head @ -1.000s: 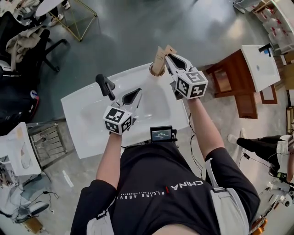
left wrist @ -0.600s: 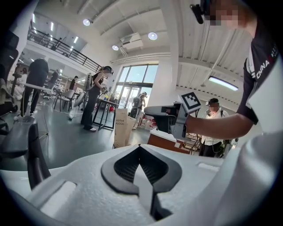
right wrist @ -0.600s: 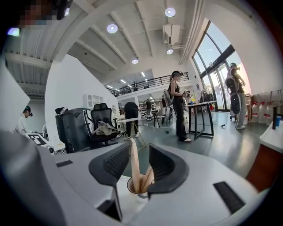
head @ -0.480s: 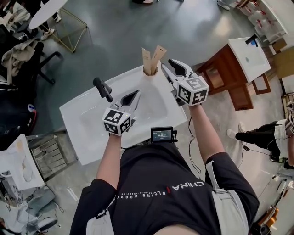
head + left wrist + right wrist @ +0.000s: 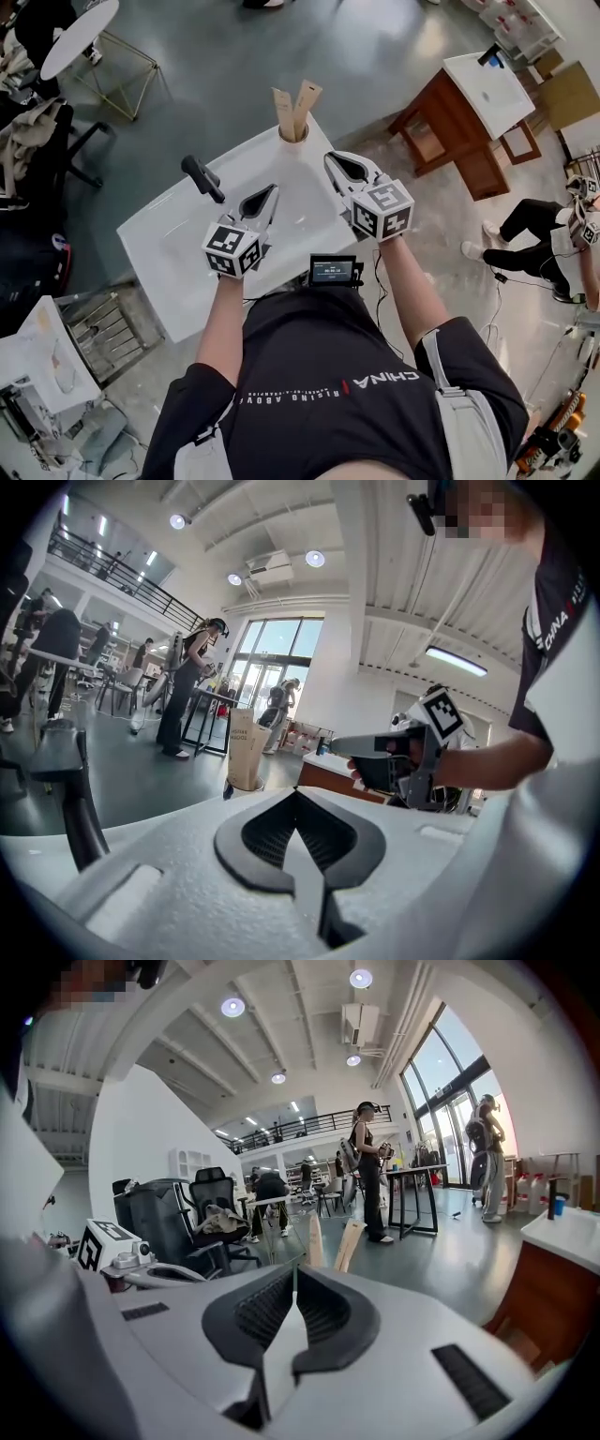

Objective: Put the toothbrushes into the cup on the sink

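Sink (image 5: 169, 244), screen (image 5: 333, 272): head view only

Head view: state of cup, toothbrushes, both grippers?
Tan round cup: upright at the white sink's far corner, holding both toothbrushes.
Two tan boxed toothbrushes: standing in the cup, leaning apart.
Left gripper: shut, empty.
Right gripper: jaws just closed, shut, empty.

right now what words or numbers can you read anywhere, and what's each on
"CHINA": upside down on the person's black shirt.
"RISING ABOVE": smaller line beside it, rest unreadable.
Small screen at the waist: digits too small.
Toothbrush boxes in the cup: print blurred.
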